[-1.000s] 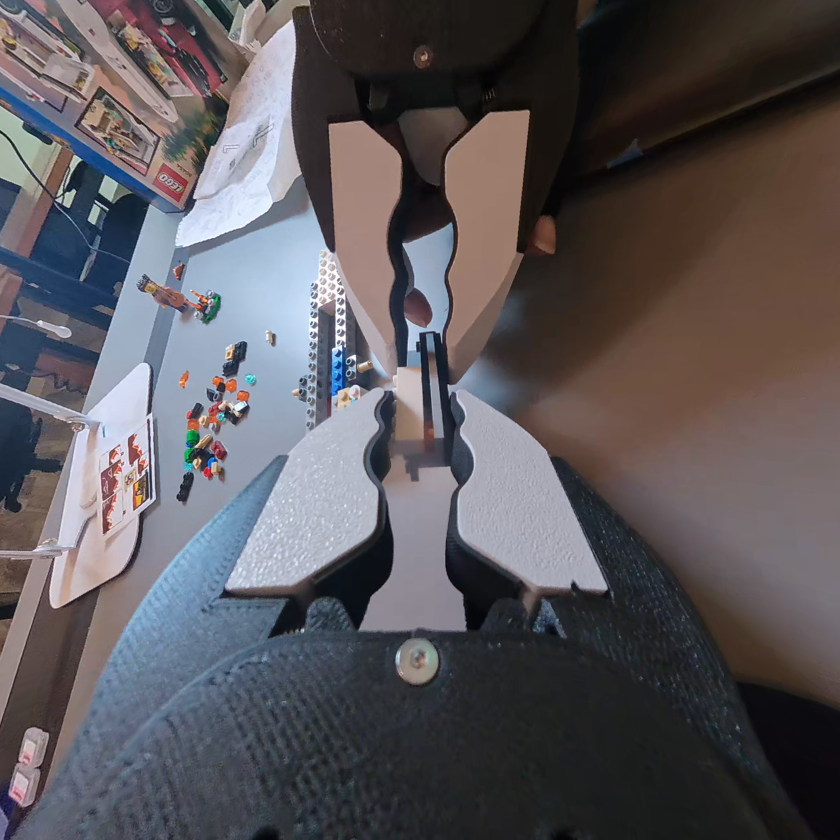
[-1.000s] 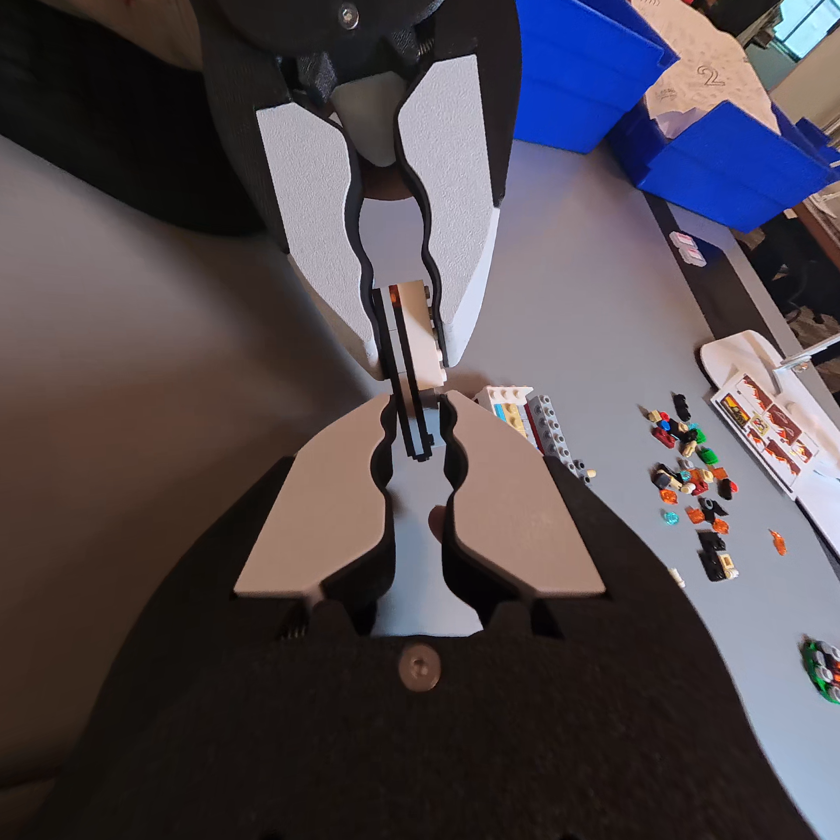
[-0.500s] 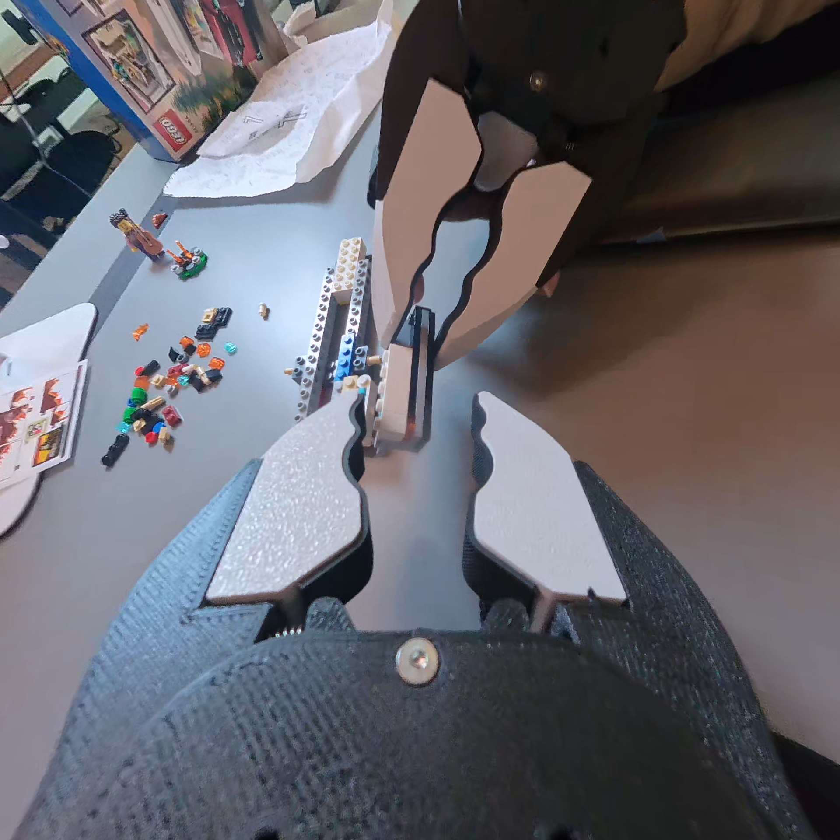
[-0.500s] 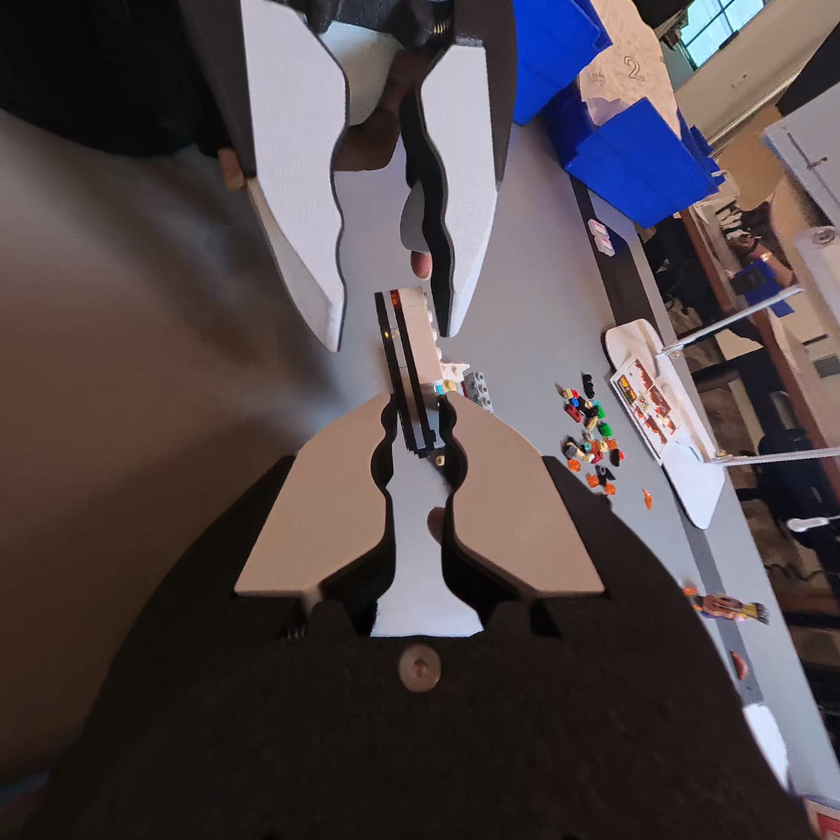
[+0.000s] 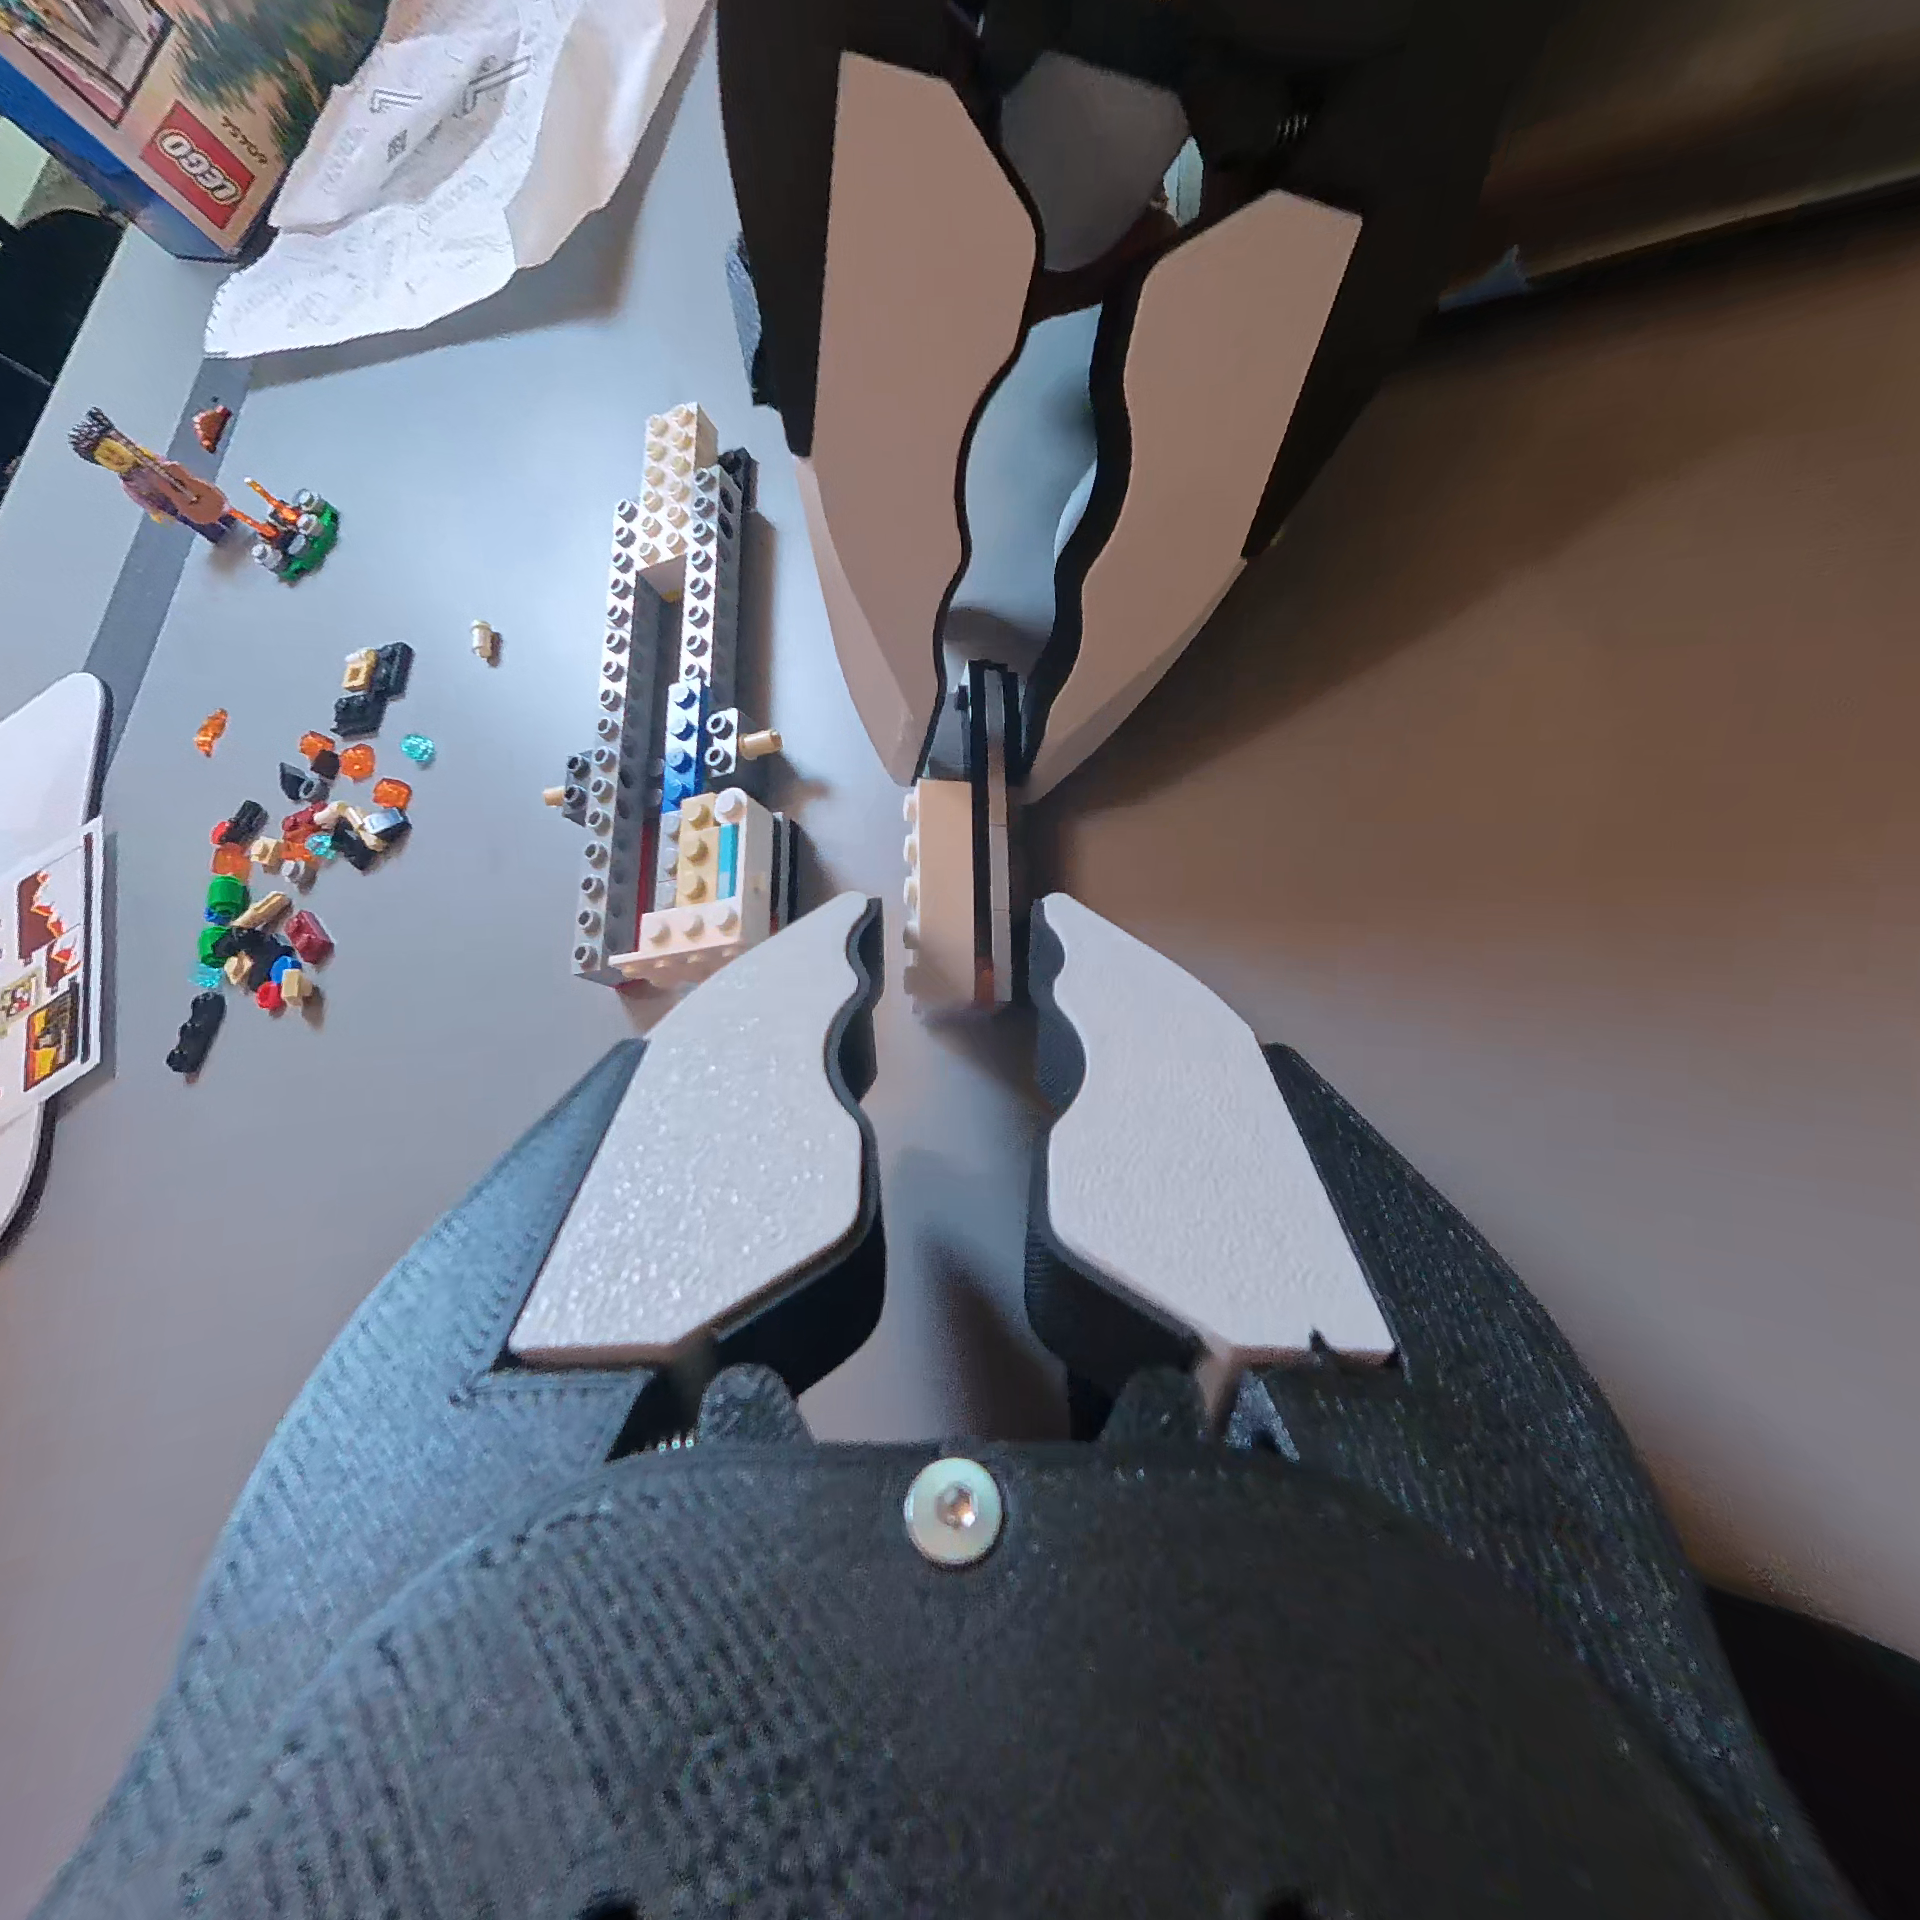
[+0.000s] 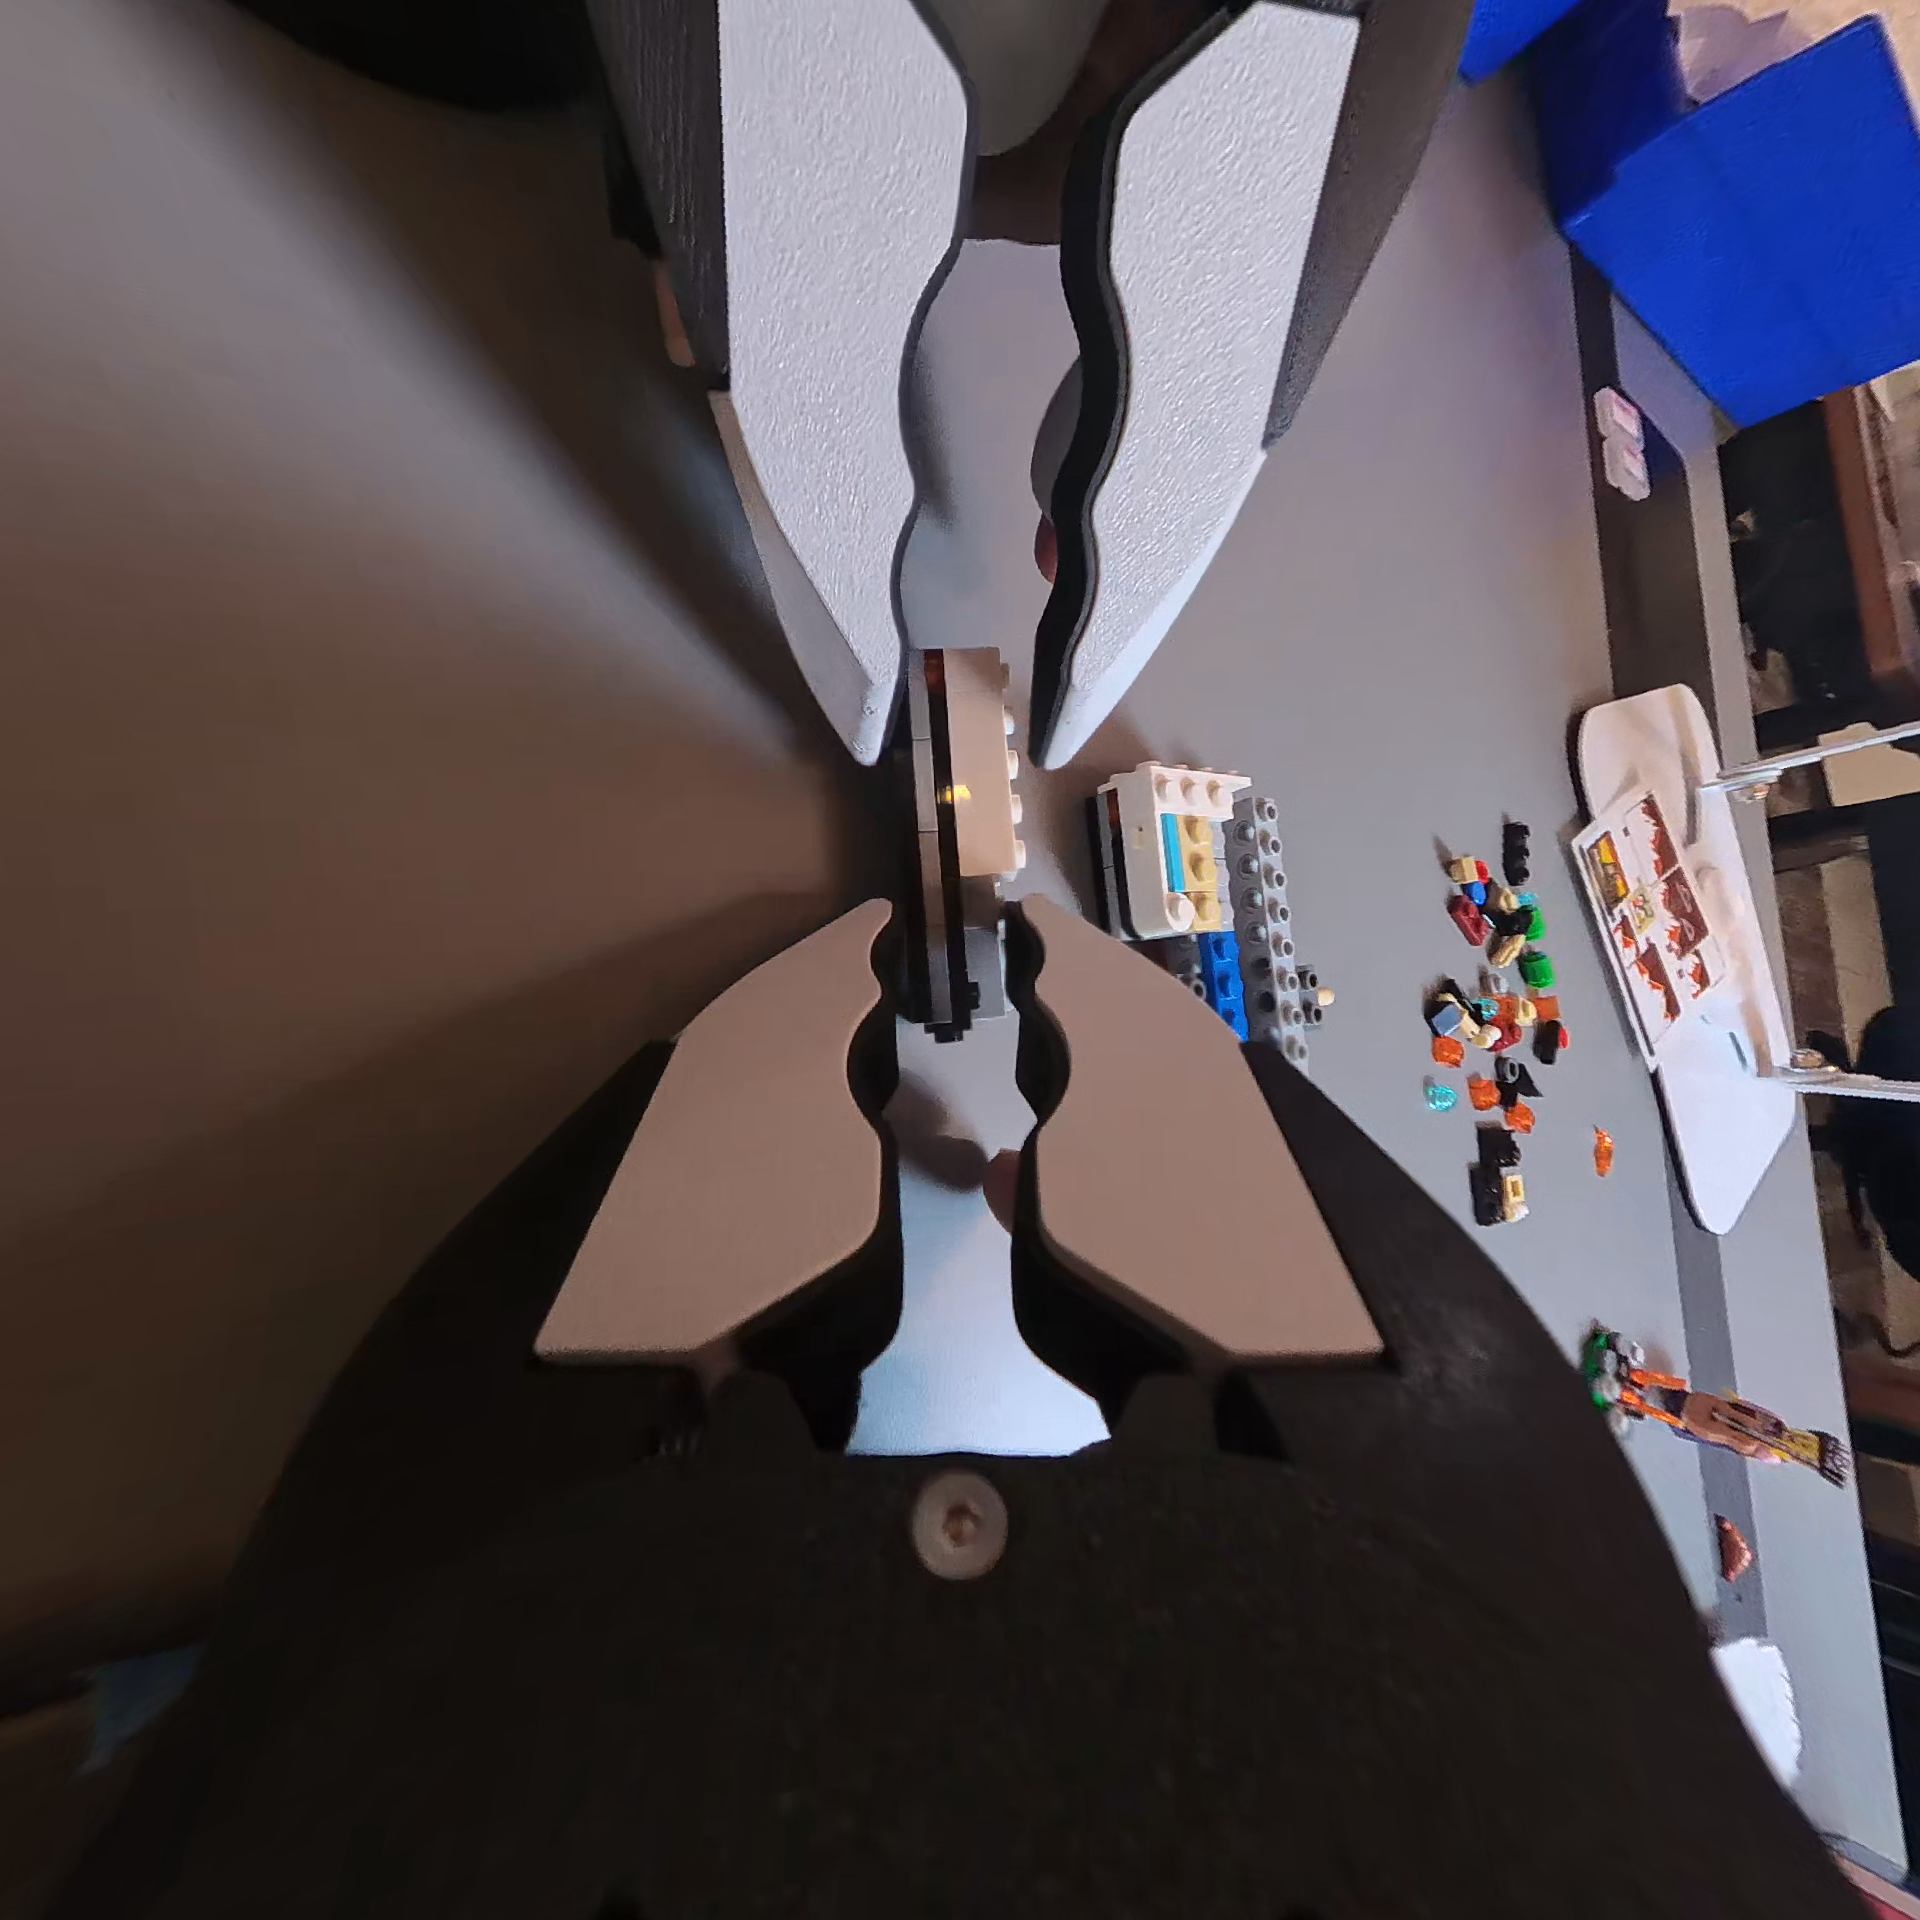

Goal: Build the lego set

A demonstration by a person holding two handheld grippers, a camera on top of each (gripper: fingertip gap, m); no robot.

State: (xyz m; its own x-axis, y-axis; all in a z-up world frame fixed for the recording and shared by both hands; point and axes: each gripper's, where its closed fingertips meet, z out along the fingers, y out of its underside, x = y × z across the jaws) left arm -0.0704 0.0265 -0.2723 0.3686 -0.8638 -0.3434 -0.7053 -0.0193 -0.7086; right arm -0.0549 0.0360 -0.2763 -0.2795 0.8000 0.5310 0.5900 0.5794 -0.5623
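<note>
While right gripper (image 6: 956, 940) pinches 1 end of the black-and-white subassembly (image 6: 961, 810) above the table (image 5: 447, 1143), left gripper (image 5: 956, 935) sits part-open around the other end, not gripping. Step: handover or press. Next likely: left closes squarely, without twisting plates.

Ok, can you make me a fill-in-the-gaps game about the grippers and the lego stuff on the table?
1. The tan and black piece is clamped by the ____ gripper.
2. The left gripper, at the piece's other end, is ____.
3. The bins at the far end of the table are ____.

Missing words: right, open, blue.
</note>
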